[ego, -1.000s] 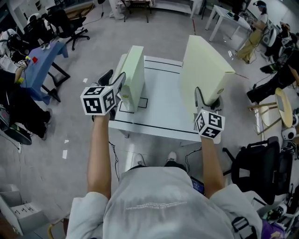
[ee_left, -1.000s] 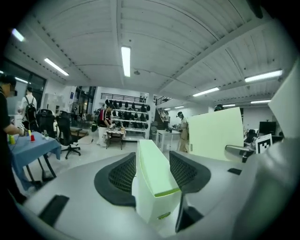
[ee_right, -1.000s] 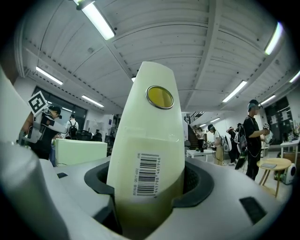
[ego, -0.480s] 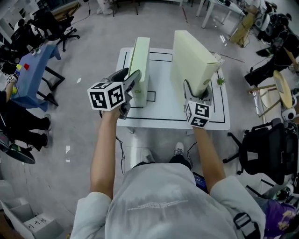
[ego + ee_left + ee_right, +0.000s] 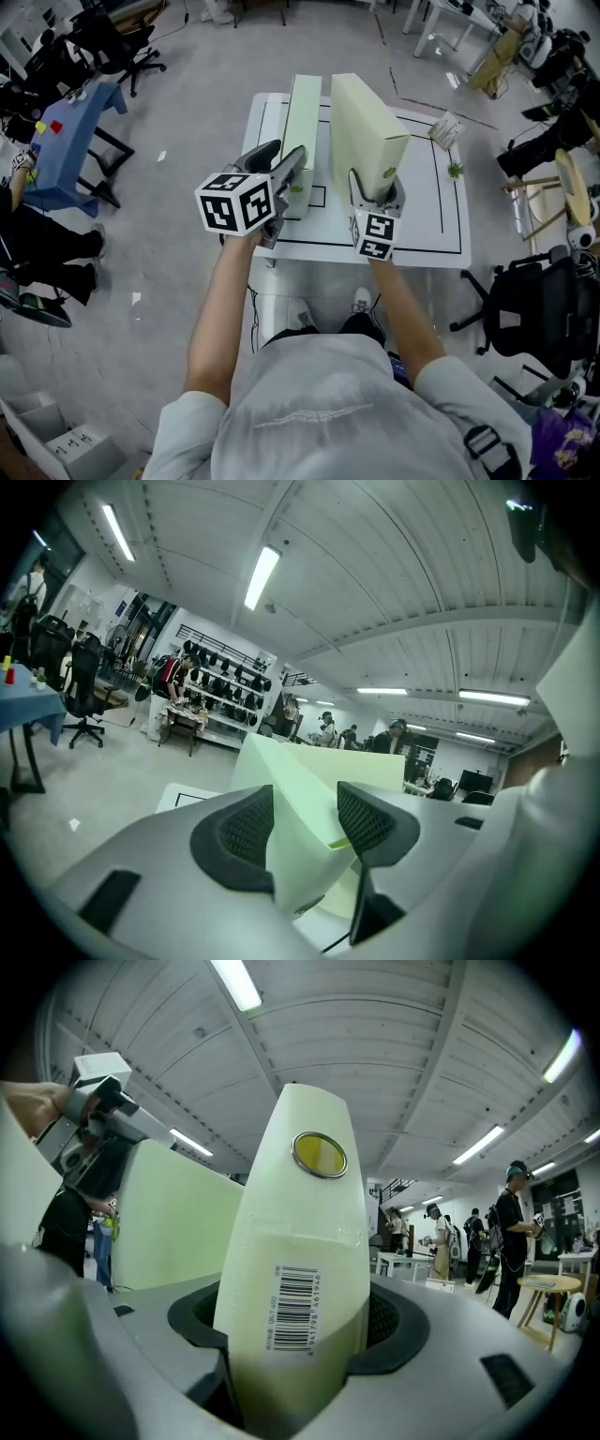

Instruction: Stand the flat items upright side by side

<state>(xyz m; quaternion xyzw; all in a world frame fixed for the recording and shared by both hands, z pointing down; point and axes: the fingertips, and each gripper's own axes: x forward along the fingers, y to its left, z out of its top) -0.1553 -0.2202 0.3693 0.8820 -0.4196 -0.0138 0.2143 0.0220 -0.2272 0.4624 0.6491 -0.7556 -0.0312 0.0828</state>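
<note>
Right file [image 5: 361, 131] has come in and down from out past the table's right edge. It was held high and skewed; now it is upright over the middle of the table [image 5: 427, 202], long side parallel to the left file [image 5: 305, 112]. In the head view a narrow gap shows between them, no contact. Left file looks unmoved: upright on its long edge in the left half of the table, running from near edge toward far edge. Right claw [image 5: 375, 192] is pinching the near end of the right file, pads on both faces. Left claw [image 5: 289, 159] is pinching the near upper corner of the left file and steadying it. I read this as side-by-side placement nearly done. Can't tell whether the right file's bottom edge is on the table yet, so what's likely left is to seat it, close the gap and let go. Tip-over on release is the risk, since both are tall and narrow. Both are pale green rigid box files with plain faces. The right one's spine shows a barcode label [image 5: 292, 1307] and a metal-ringed finger hole [image 5: 319, 1154].
</note>
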